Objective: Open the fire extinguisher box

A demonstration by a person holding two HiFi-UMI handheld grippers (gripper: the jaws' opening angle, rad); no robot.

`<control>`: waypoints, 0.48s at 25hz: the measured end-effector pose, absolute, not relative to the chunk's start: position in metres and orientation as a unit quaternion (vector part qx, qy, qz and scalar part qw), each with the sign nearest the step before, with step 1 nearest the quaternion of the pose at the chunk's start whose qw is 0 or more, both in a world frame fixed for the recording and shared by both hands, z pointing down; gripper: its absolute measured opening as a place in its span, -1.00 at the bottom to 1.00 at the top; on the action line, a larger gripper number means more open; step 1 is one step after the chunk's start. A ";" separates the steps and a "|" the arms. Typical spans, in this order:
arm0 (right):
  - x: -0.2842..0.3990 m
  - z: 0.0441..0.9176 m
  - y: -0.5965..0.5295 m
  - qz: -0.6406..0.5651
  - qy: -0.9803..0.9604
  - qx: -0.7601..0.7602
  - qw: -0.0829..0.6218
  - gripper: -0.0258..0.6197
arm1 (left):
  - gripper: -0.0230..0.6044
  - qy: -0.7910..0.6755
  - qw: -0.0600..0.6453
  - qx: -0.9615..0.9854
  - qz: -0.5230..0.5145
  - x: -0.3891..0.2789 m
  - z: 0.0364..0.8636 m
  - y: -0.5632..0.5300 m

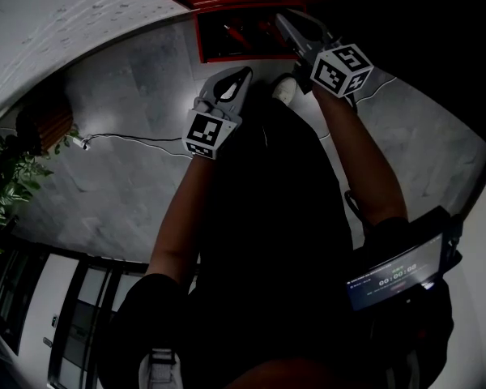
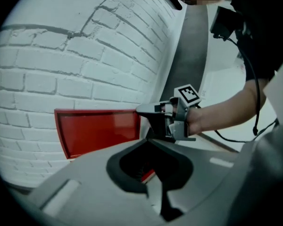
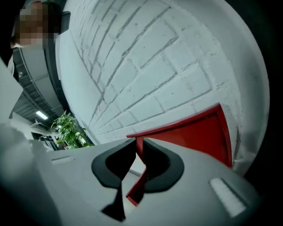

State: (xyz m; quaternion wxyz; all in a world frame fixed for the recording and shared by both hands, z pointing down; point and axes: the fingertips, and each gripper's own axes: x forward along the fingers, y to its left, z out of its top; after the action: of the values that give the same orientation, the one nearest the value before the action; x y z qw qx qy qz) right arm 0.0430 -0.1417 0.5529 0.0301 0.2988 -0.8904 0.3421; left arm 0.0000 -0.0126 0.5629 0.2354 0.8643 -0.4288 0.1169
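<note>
The fire extinguisher box (image 2: 96, 132) sits low in a white brick wall (image 2: 61, 55), just above the grey stone floor (image 1: 105, 185). It is a red rectangle whose long axis runs level along the wall, and its front faces out into the room toward the person. In the head view its red frame (image 1: 201, 35) surrounds a dark opening with something red inside; how far the door stands out from the frame cannot be told.

The door (image 3: 193, 135) is a thin red panel. Its free edge, at the right end in the left gripper view, runs roughly upright. The right gripper (image 3: 137, 166) is clenched on that edge, which passes straight between the two dark pads. Seen from the left gripper view, the right gripper (image 2: 144, 111) points sideways along the wall at the door's right end.

The left gripper (image 2: 155, 173) hangs in front of the box, apart from it, with its jaws drawn together on nothing. In the head view it (image 1: 241, 75) points toward the wall, just left of the box.

A thin cable (image 1: 138, 138) lies across the floor. A leafy plant (image 1: 8, 177) stands well off to the left.
</note>
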 end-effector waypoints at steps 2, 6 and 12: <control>0.039 0.536 -0.132 0.332 -0.898 0.287 0.032 -0.78 | -0.92 -0.431 0.229 0.865 0.114 -0.002 0.550 -0.012; 0.032 0.496 -0.109 0.310 -0.912 0.265 0.034 -0.80 | -0.92 -0.428 0.209 0.872 0.111 -0.006 0.512 -0.012; 0.027 0.428 -0.070 0.262 -0.936 0.230 0.047 -0.82 | -0.92 -0.421 0.168 0.887 0.088 -0.003 0.434 -0.009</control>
State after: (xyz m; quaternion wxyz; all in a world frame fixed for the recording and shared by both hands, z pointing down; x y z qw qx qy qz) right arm 0.0272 -0.0697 0.4284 0.0474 0.2298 -0.9362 0.2616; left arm -0.0033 -0.0093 0.4342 0.1681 0.8873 -0.4205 0.0877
